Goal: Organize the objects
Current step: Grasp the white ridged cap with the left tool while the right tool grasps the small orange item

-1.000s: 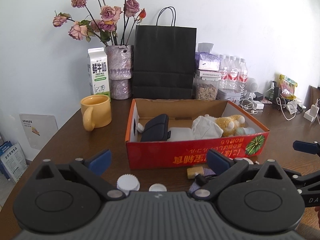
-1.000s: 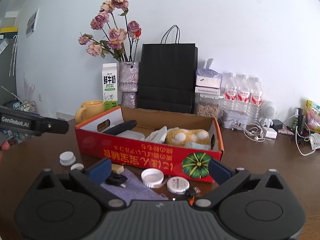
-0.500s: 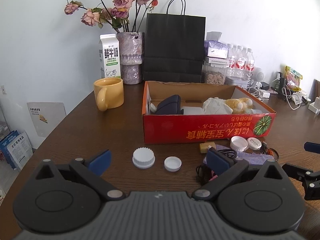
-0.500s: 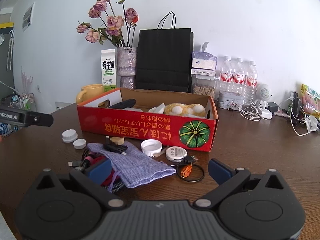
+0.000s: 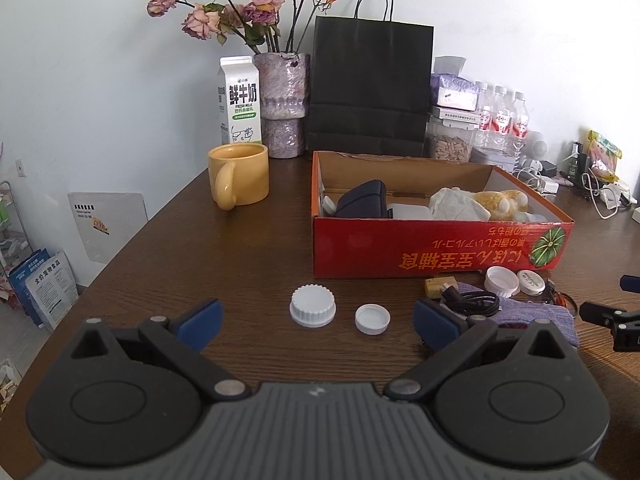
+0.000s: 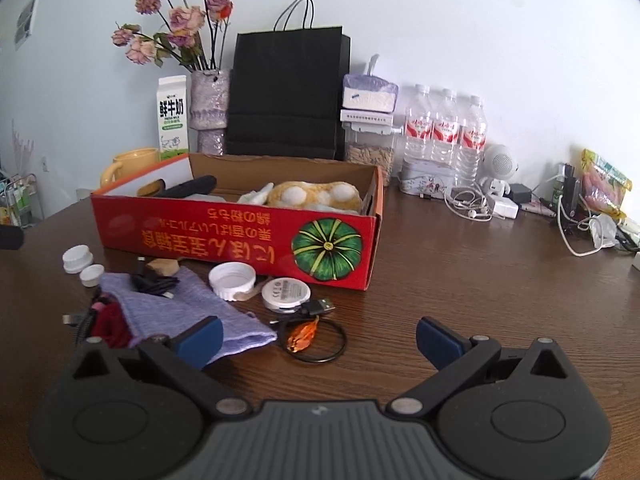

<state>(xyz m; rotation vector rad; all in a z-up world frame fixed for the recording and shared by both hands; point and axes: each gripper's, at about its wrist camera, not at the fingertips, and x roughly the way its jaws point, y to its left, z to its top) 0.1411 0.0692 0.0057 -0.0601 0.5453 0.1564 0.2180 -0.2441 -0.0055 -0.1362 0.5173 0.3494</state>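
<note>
On the brown table [image 5: 248, 248], the left gripper [image 5: 316, 322] hangs with its fingers spread wide and empty, a ribbed white cap [image 5: 313, 306] and a smaller white cap [image 5: 372, 319] lying just beyond them. Farther right sits the red box [image 5: 436, 248], holding a plush toy [image 6: 316, 196]. Near its front lie a purple pouch [image 6: 188, 308] and a black cable [image 6: 154, 282]. The right gripper [image 6: 318, 338] is likewise spread, holding nothing.

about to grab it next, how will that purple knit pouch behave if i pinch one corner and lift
The purple knit pouch lies flat and creased, so it will probably droop limply. A black cable rests on it and would likely slide off. Its bulging red end may spill contents.
</note>
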